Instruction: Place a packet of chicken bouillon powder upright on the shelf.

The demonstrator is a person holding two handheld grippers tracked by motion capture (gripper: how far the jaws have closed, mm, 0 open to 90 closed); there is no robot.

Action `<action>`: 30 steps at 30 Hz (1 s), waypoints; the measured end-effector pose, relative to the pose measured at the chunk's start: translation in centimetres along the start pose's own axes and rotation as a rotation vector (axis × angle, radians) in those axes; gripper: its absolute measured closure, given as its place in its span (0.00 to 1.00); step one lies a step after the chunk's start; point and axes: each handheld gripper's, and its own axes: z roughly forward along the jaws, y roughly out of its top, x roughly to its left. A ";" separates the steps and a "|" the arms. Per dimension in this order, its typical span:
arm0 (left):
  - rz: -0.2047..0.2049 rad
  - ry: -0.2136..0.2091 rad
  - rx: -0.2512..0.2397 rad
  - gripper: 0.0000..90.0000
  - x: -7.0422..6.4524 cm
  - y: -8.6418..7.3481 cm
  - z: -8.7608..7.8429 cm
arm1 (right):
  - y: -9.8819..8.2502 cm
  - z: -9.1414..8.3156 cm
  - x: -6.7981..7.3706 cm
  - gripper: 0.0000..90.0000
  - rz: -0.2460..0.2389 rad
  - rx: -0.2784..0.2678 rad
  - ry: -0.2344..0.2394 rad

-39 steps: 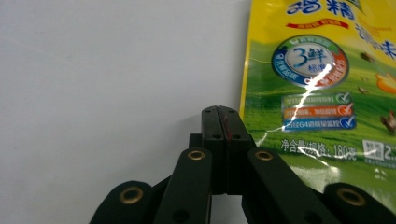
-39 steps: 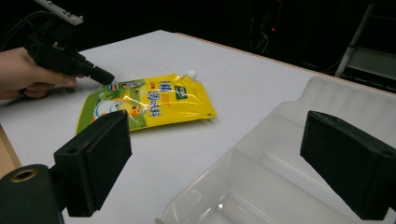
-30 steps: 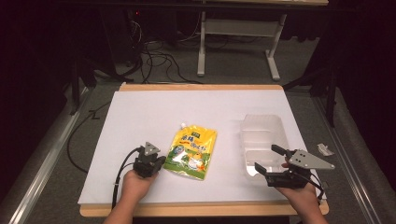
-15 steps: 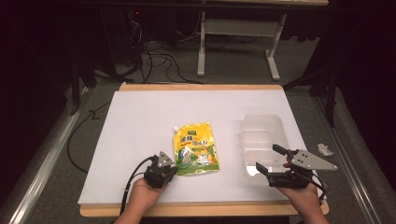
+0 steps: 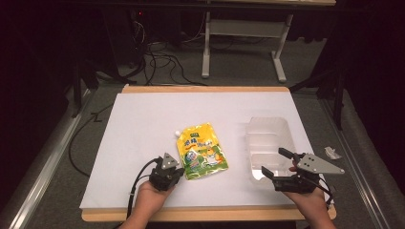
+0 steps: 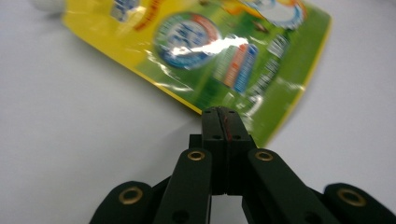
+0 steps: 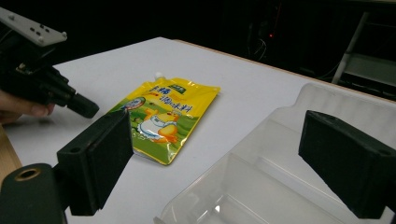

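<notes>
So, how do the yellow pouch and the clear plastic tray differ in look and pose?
The yellow pouch is opaque, printed in yellow and green, while the clear plastic tray is see-through and unprinted. The pouch lies flat and thin; the tray has raised walls and compartments. The left gripper, jaws shut, is at the pouch's near corner; the right gripper, jaws open, hovers at the tray's near end. Both rest on the white table.

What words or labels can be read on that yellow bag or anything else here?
Yellow pouch: red Chinese characters run across its top, with a small green logo above them and a round blue badge below, but all of this print is too small and blurred to read.
Clear plastic tray: no writing seen.
White table cover: no writing.
</notes>
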 end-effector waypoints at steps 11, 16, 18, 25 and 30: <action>-0.178 0.049 -0.120 0.81 4.5 1.5 1.7 | 0.0 -0.1 -0.3 0.11 0.007 -0.004 -0.007; -0.219 0.084 -0.144 0.68 5.3 2.5 2.8 | 0.0 0.0 -0.2 0.11 0.006 -0.002 -0.009; -0.246 0.076 -0.162 0.65 5.5 3.0 3.4 | 0.0 0.0 -0.1 0.11 0.006 0.000 -0.009; -0.328 0.033 -0.159 0.56 6.5 4.1 5.9 | 0.1 0.0 0.0 0.11 0.001 0.001 -0.007; -0.403 0.010 -0.146 0.53 7.5 4.2 6.1 | -0.1 0.0 0.0 0.11 0.007 0.009 -0.015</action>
